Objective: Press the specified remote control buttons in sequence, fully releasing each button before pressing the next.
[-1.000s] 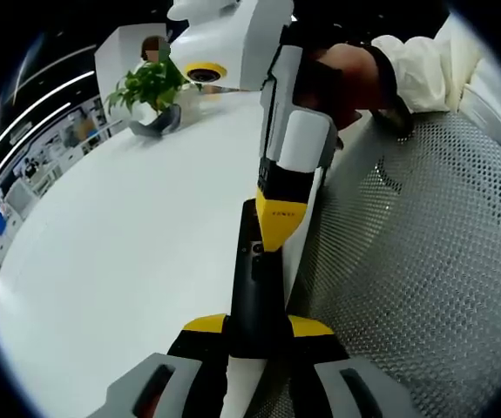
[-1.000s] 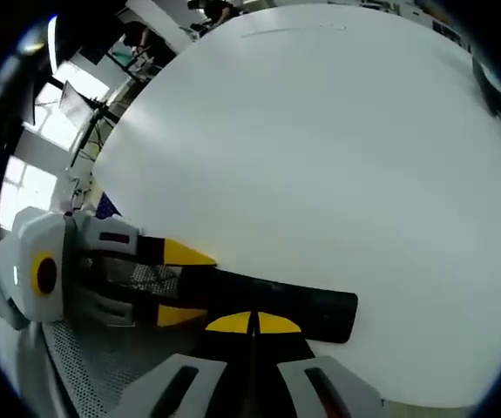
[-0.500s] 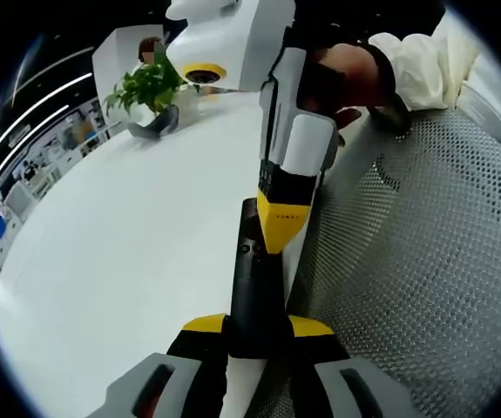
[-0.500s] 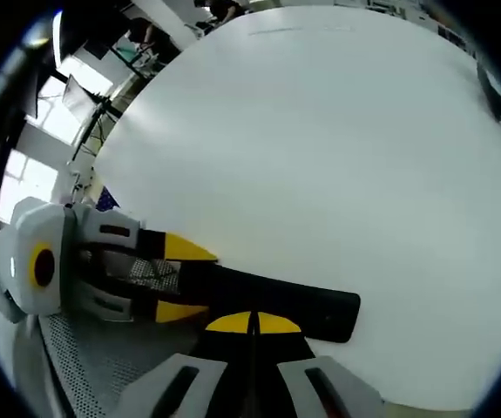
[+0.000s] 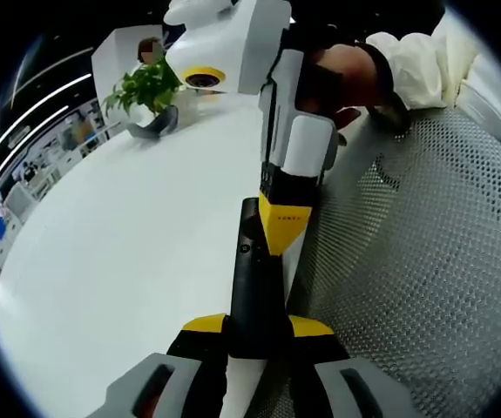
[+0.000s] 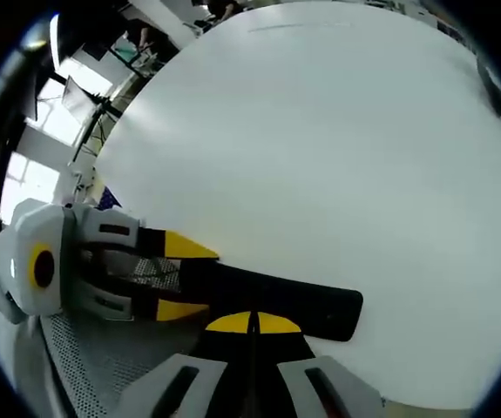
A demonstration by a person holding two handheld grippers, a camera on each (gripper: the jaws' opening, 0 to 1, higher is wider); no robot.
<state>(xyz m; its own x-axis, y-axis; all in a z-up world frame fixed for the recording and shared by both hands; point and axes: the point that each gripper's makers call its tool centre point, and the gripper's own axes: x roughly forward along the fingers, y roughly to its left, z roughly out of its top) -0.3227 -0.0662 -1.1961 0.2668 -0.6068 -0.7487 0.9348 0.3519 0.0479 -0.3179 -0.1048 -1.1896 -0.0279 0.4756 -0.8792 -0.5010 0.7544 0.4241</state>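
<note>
Remote (image 5: pixel 254 287) clamped in left gripper (image 5: pixel 257 325) over white bench (image 5: pixel 128 244); right gripper (image 5: pixel 282 233) jaws closed together, tip resting on remote near its buttons

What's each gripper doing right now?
Left gripper: shut on the black remote.
Right gripper: shut, tips over the remote, holding nothing.

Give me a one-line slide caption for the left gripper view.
Left gripper clamps the black remote over the white table while the right gripper tip presses its face.
</note>
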